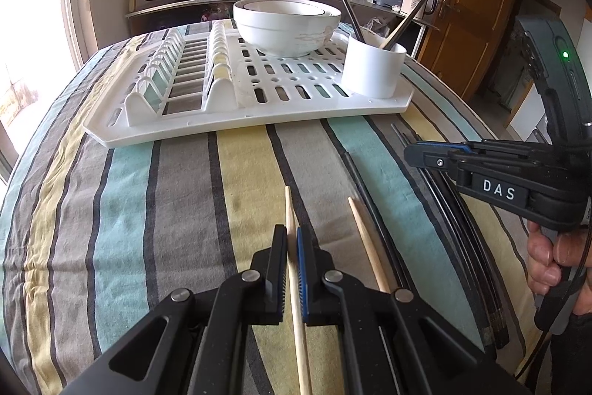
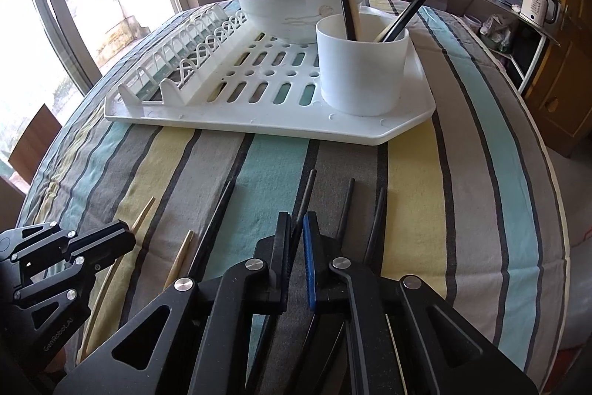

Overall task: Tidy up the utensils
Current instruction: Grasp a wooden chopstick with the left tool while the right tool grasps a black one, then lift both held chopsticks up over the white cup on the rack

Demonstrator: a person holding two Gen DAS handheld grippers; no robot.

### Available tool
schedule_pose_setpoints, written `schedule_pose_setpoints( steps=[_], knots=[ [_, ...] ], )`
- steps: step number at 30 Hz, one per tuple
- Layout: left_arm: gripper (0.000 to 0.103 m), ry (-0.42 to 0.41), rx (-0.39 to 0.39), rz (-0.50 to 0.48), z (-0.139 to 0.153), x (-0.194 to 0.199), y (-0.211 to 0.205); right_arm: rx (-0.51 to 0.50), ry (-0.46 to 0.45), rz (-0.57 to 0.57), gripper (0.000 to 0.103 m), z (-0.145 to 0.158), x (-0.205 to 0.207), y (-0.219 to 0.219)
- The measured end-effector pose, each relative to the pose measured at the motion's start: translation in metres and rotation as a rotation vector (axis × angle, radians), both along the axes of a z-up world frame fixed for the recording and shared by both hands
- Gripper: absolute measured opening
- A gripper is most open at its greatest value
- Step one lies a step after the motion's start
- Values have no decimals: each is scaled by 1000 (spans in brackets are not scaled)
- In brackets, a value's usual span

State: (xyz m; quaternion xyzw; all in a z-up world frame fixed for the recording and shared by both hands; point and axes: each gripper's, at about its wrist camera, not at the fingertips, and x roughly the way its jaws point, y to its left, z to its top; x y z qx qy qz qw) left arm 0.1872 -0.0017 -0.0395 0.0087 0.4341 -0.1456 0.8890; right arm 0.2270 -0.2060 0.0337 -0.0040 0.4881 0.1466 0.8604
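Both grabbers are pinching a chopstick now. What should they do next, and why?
Probably lift both and carry them to the white cup. The left gripper is shut on a wooden chopstick and the right gripper on a black chopstick, and that cup on the drying rack already holds chopsticks.

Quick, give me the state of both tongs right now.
Left tongs: shut on a pale wooden chopstick.
Right tongs: shut on a thin black chopstick.
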Motion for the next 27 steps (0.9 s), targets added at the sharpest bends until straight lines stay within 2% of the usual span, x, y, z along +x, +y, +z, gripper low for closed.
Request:
schedule_pose_setpoints(
  steps=[15, 27],
  knots=[
    [5, -157, -22, 3, 74, -15, 10, 167, -231, -9, 5, 87, -31, -23],
    [5, -261, -45, 7, 118, -40, 17, 204, -357, 5, 5, 124, -57, -29]
  ],
)
